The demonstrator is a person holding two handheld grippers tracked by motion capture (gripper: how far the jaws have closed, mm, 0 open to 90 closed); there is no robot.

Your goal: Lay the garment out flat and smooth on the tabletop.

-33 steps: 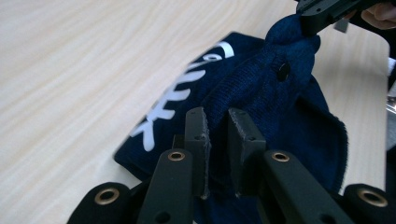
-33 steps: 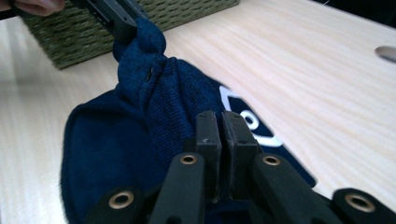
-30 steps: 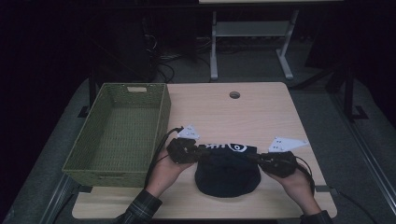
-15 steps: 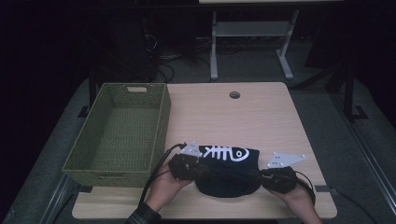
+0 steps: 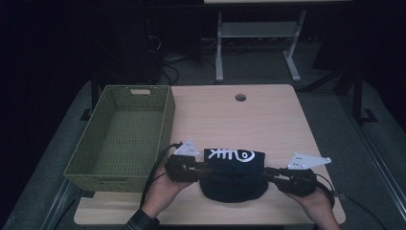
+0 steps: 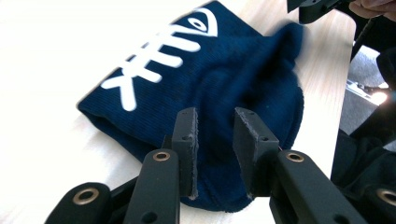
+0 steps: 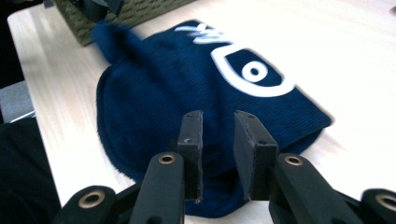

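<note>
A dark navy knit hat (image 5: 232,179) with a white fish-skeleton print lies flat near the table's front edge. My left gripper (image 5: 203,167) sits at its left side and my right gripper (image 5: 268,171) at its right side, each held by a hand. In the left gripper view the hat (image 6: 210,84) spreads beyond my left gripper (image 6: 215,123), whose jaws stand apart over the hat's near edge. In the right gripper view my right gripper (image 7: 218,126) is open the same way over the other edge of the hat (image 7: 187,84). No fabric looks pinched.
A green woven basket (image 5: 167,120), with nothing inside, stands on the table's left part, close to my left gripper. The wooden table (image 5: 239,124) has a round cable hole (image 5: 240,97) at the back. Beyond the table is dark floor with cables and a white stand.
Both grippers have slid a little toward the front edge, from the ends of the hat's printed band to its lower sides. The hat has settled flat.
</note>
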